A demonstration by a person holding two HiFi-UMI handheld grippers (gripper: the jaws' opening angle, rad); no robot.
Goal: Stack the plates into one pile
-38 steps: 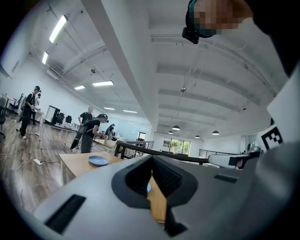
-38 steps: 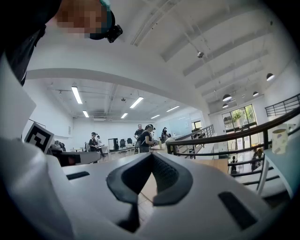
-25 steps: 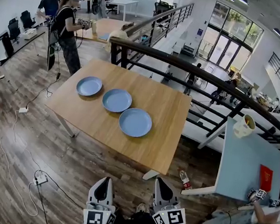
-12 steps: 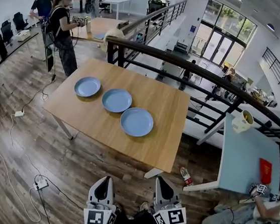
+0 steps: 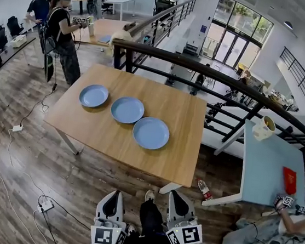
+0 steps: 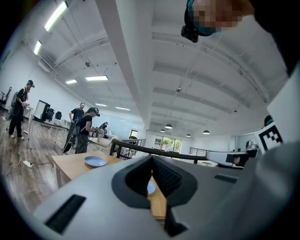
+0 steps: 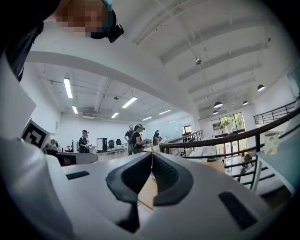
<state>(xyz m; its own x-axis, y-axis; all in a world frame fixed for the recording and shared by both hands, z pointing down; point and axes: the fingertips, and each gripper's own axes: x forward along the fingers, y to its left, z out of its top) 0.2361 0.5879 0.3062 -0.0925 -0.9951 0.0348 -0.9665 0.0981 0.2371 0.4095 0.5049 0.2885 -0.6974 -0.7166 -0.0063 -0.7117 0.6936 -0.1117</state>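
Three round blue plates lie unstacked on a rectangular pale-wood worktop (image 5: pixel 180 122), in a slanting row, none touching.
- Left plate (image 5: pixel 94 95): near the worktop's left edge.
- Middle plate (image 5: pixel 127 110): about the centre.
- Right plate (image 5: pixel 150 133): toward the near edge.

Left tongs (image 5: pixel 112 198): white, with a marker cube on the body, well short of the worktop's near edge. The pads are pressed together with nothing between them.

Right tongs (image 5: pixel 179 203): same make, beside the left pair, likewise closed and empty.

By view:
- Head view: the only one showing all three plates.
- Left gripper view: the left plate whole, and a sliver of blue beyond the closed tips.
- Right gripper view: only a strip of worktop beyond its tips, and a pale cup (image 7: pixel 271 143) at its right margin.

Room:
- Dark wood-plank floor (image 5: pixel 28 147), with a white power strip (image 5: pixel 45 205) at left.
- People standing (image 5: pixel 64 30) beyond the worktop's far-left corner.
- Black metal railing (image 5: pixel 202 78) behind the far edge.
- Pale blue table (image 5: pixel 270 172) at right, carrying the cup and a flat red item (image 5: pixel 288 194).
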